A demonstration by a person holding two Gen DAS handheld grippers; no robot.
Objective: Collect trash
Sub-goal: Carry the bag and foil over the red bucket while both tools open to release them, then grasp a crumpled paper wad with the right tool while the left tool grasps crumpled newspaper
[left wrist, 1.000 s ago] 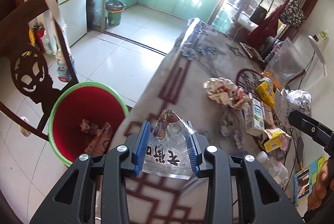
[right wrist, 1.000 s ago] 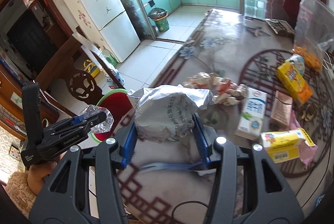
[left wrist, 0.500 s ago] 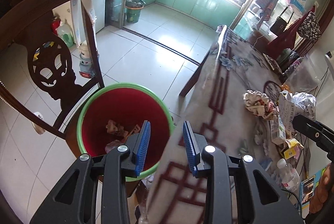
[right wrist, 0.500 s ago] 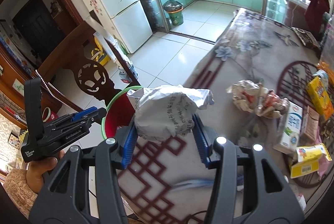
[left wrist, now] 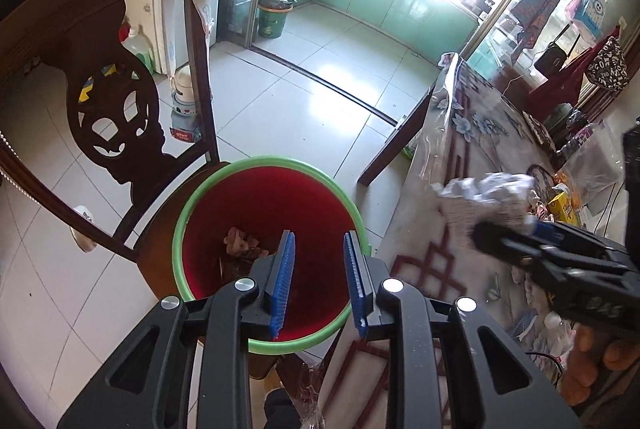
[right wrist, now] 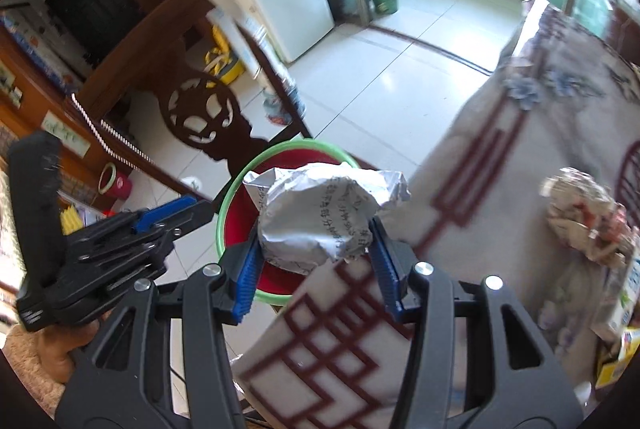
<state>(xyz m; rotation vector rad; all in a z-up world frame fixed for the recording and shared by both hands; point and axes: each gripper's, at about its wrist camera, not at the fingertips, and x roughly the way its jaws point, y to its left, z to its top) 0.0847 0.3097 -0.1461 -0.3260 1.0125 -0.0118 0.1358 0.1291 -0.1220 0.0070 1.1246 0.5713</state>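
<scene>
A dark carved wooden chair (left wrist: 112, 117) stands just beside the green-rimmed red plastic bin (left wrist: 224, 197), which sits at the edge of the patterned tabletop (right wrist: 520, 157). The left gripper (left wrist: 318, 281) hangs open and empty over the bin. The right gripper (right wrist: 316, 269) clamps a crumpled silver foil wrapper (right wrist: 316, 217) above the tabletop edge beside the bin's rim. White tile floor (left wrist: 304, 101) lies open beyond.

Glossy plastic bin (left wrist: 224, 189), crinkled silvery foil wrapper (right wrist: 316, 221), dark carved wooden chair (left wrist: 108, 117), shiny floor tiles (left wrist: 292, 109).
</scene>
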